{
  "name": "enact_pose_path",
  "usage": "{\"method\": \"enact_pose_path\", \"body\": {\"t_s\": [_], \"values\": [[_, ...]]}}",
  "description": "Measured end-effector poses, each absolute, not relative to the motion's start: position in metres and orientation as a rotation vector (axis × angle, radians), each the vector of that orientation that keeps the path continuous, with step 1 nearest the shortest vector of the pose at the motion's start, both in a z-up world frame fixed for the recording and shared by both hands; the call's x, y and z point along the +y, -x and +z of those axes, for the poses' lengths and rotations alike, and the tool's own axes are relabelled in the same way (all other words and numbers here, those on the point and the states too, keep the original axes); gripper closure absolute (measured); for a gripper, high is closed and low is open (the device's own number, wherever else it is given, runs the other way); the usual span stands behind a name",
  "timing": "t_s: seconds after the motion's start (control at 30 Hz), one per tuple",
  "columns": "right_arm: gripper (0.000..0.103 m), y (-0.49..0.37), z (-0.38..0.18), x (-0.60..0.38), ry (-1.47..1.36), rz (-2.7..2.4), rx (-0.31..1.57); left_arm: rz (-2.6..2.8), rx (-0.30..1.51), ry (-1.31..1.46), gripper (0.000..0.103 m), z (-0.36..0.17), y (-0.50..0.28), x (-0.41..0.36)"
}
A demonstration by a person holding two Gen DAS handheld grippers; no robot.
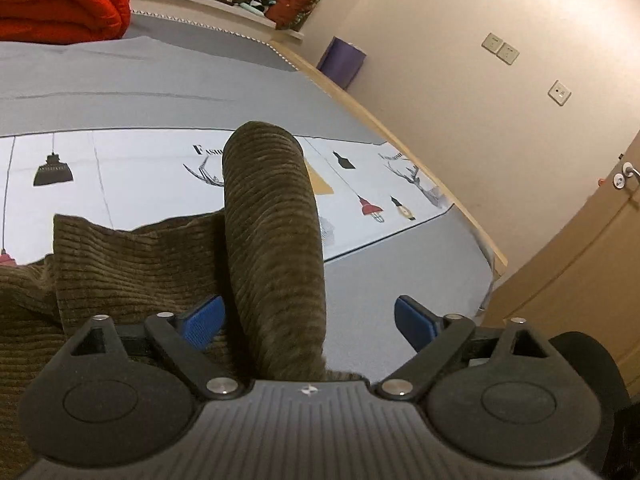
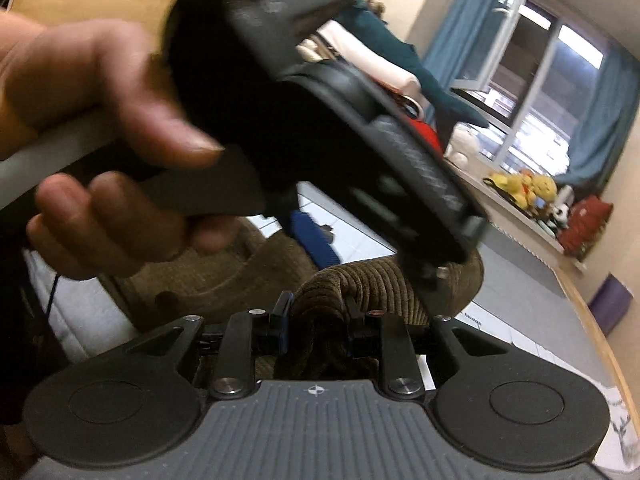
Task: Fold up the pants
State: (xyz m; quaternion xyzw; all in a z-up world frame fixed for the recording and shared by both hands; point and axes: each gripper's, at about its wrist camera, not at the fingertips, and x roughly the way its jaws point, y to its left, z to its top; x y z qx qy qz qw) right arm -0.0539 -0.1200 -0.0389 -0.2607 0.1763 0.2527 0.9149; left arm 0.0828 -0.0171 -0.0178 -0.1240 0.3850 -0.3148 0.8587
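The left gripper [image 1: 308, 320] is standing wide open, its blue pads [image 1: 202, 322] clear of the raised roll of brown corduroy pants [image 1: 276, 240] passing between them over the printed bedsheet [image 1: 140, 176]. The right gripper [image 2: 316, 320] is clamping a bunched fold of the same pants, near the person's hand [image 2: 104, 152].

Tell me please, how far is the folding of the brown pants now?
Done: little that shows; the pants lie bunched on the bed, with no flat fold visible. In hand: the right gripper is clamped on a roll of the corduroy, while the left gripper stands open around a raised fold without pressing it. Left: laying the cloth flat and making the folds.
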Motion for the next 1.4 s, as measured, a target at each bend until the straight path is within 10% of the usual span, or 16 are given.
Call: {"method": "enact_pose_path", "body": {"t_s": [0.23,0.33,0.97,1.1,1.4], "values": [[0.077,0.056,-0.041,-0.114,0.562,0.526,0.373,-0.599,0.865,0.178,0.071,-0.031,-0.088,-0.028],[0.077,0.052,-0.039,-0.115,0.546,0.524,0.39,-0.593,0.869,0.173,0.079,-0.035,-0.089,-0.025],[0.053,0.023,0.031,-0.138,0.253,0.763,0.589,-0.492,0.856,0.268,0.085,-0.018,-0.076,0.044],[0.033,-0.002,0.049,-0.155,0.104,0.642,0.602,-0.436,0.853,0.299,0.085,-0.007,-0.064,0.087],[0.032,-0.068,0.025,-0.118,0.084,0.503,0.845,-0.141,0.906,0.344,0.085,0.003,-0.038,0.253]]}}
